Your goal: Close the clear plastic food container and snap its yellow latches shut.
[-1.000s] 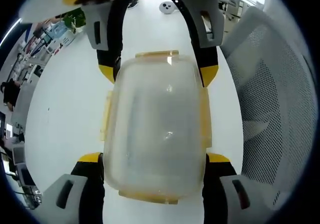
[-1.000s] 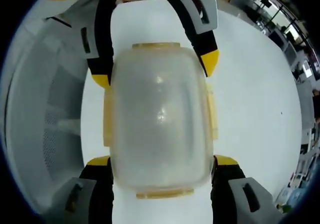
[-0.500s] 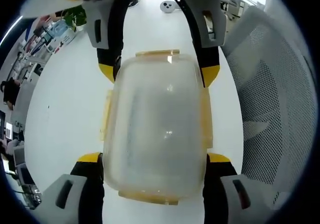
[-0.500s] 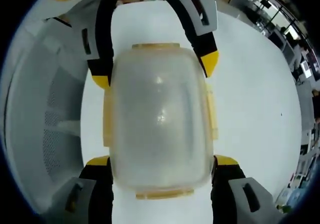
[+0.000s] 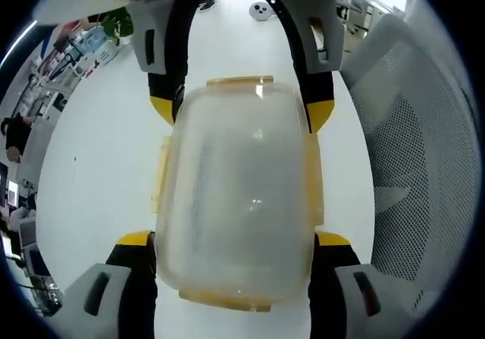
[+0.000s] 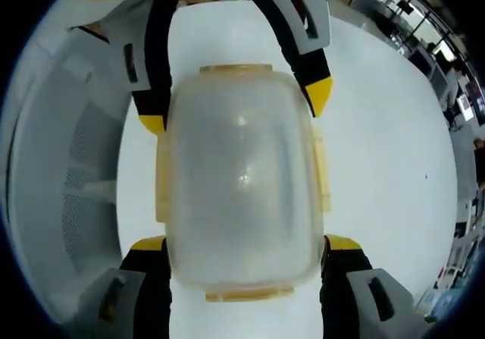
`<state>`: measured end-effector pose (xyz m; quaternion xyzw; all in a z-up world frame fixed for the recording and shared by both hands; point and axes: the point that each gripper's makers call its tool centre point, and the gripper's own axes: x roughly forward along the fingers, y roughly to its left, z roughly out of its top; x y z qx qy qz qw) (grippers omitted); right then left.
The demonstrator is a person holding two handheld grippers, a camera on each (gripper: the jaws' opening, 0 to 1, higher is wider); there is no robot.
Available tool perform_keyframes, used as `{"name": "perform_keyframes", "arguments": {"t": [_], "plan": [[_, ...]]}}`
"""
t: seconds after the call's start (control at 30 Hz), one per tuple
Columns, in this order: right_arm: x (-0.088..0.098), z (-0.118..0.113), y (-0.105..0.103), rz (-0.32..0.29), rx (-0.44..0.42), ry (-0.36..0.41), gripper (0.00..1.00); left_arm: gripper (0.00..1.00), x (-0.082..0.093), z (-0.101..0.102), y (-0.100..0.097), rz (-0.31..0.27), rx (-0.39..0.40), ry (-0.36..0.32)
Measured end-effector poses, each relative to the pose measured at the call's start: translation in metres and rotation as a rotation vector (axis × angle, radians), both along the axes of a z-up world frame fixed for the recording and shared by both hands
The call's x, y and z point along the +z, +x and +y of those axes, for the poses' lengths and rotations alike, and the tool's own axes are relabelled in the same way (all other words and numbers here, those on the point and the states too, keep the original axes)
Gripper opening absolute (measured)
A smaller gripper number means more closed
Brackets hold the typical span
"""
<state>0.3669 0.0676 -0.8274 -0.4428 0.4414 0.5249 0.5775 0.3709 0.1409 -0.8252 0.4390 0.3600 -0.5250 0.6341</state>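
The container (image 5: 236,195) lies on the white table (image 5: 98,180), gripped from both ends: the left gripper (image 5: 233,240) holds the near end between its jaws, and the right gripper (image 6: 244,244) holds the opposite end. A mesh chair (image 5: 413,164) stands beside the table.

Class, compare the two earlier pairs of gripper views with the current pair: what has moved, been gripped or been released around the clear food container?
Nothing visibly changed among the things. The container stays between both grippers' jaws on the white table, the left gripper and right gripper clamped at opposite ends. The background drifts slightly in the left gripper view: that is camera movement.
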Motion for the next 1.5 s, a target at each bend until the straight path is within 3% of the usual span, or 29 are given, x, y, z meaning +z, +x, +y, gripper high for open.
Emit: {"name": "perform_keyframes", "arguments": {"t": [1.5], "plan": [[0.002,0.002,0.065,-0.009,0.012,0.033,0.82,0.85,0.000,0.001,0.064,-0.001,0.013,0.013]]}}
